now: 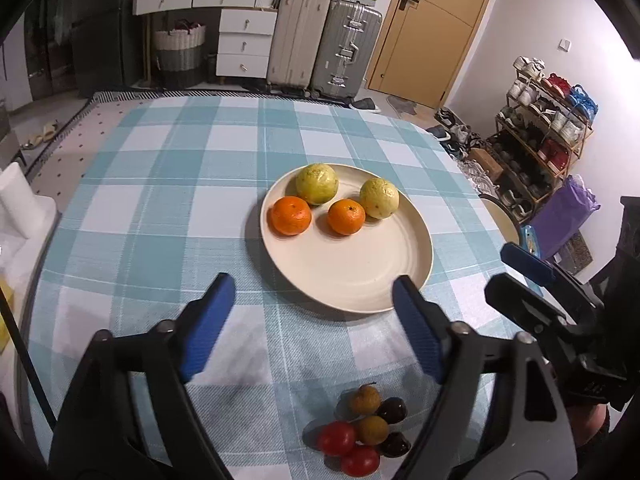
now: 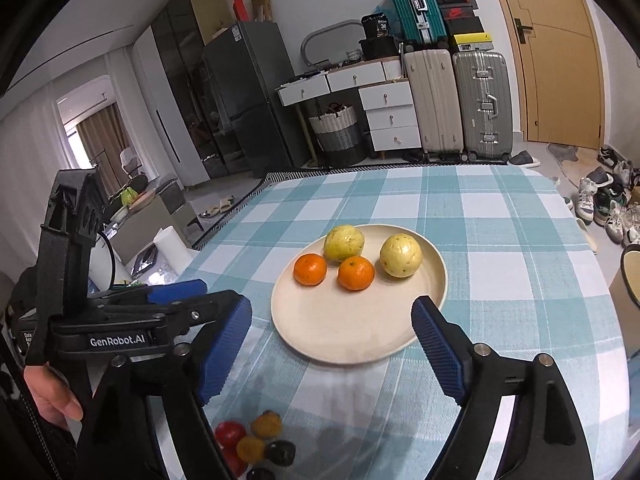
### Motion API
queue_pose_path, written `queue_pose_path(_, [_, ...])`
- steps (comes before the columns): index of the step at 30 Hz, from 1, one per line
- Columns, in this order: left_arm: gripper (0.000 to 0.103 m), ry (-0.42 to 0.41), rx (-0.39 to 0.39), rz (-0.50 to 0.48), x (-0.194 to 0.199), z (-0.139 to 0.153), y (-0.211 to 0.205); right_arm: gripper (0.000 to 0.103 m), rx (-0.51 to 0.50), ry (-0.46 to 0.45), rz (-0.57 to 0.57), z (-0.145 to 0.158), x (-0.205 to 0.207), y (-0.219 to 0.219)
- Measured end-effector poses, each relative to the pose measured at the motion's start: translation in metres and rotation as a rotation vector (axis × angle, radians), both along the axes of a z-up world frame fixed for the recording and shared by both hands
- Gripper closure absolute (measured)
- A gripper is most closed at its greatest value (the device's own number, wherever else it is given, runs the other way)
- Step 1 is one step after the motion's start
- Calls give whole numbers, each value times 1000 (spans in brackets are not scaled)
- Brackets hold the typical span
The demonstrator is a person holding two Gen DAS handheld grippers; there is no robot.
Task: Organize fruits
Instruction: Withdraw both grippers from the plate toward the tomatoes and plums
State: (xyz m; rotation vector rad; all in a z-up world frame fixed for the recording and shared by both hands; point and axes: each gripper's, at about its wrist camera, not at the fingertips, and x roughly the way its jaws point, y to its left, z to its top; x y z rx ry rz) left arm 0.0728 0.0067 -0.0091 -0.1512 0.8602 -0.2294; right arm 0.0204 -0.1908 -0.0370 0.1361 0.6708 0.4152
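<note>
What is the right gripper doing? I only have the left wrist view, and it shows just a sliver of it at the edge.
Observer: The right gripper is open, with nothing between its jaws. It faces the round cream plate.
Operator: Can you see who is holding the left gripper?
Observer: Only a hand, wrapped around the left gripper from below at the lower left of the right wrist view.
Operator: Is there anything off to that side of the room that I am missing?
Observer: Yes, a bright window with brown curtains, far back on the left.
</note>
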Motion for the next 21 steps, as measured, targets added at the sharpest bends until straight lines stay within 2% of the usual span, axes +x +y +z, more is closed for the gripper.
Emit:
queue_pose_path(9, [16,-46,37,-14,-35,8,-3,5,-3,-23,-26,3,-31,-8])
queue_pose_path(14, [4,-62,52,-10,-50,8,-4,3,-4,-35,-15,5,-47,-6])
queue_pose_path(17, [1,-84,76,4,-60,8,-4,2,-9,-42,-7,5,-55,-4])
queue_pose_path(21, [1,-71,81,4,-72,1,-1,1,-17,-49,-6,4,-66,-1])
